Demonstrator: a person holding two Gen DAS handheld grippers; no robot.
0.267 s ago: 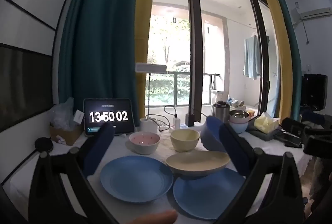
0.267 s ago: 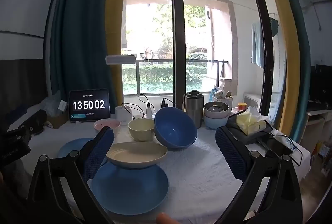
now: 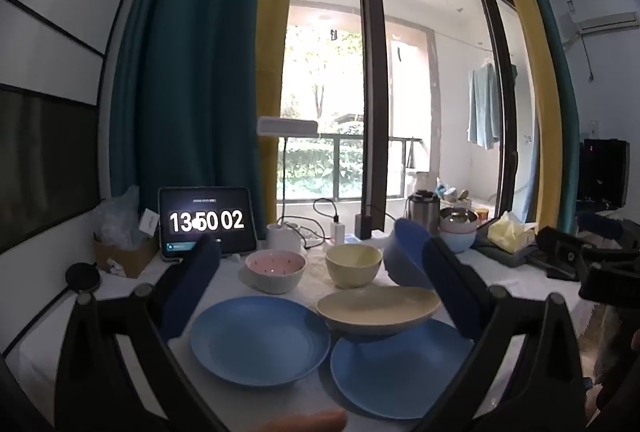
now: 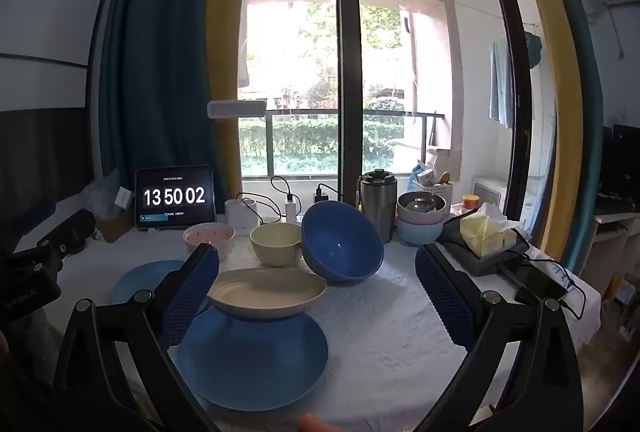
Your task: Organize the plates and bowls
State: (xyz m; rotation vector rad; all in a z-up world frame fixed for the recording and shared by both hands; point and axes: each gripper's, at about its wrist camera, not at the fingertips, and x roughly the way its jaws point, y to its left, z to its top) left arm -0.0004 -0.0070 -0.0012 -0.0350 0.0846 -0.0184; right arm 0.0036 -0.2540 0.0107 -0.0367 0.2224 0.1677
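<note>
nothing is gripped yet, so the step in hand is picking a first piece, and the cream plate looks the sensible one: it sits tilted, its near side propped on the far rim of a blue plate at the near edge of the table. take it by the rim and lift it level, so it does not slide off. the second blue plate lies flat at the near left. toward the far edge stand a pink bowl and a cream bowl, with the big blue bowl tipped on its side just right of them.

the left hand-held gripper hangs above the near edge with its jaws wide apart and empty. the right hand-held gripper is also spread wide and empty, aimed slightly downward, the cream plate against its left finger in view.
</note>
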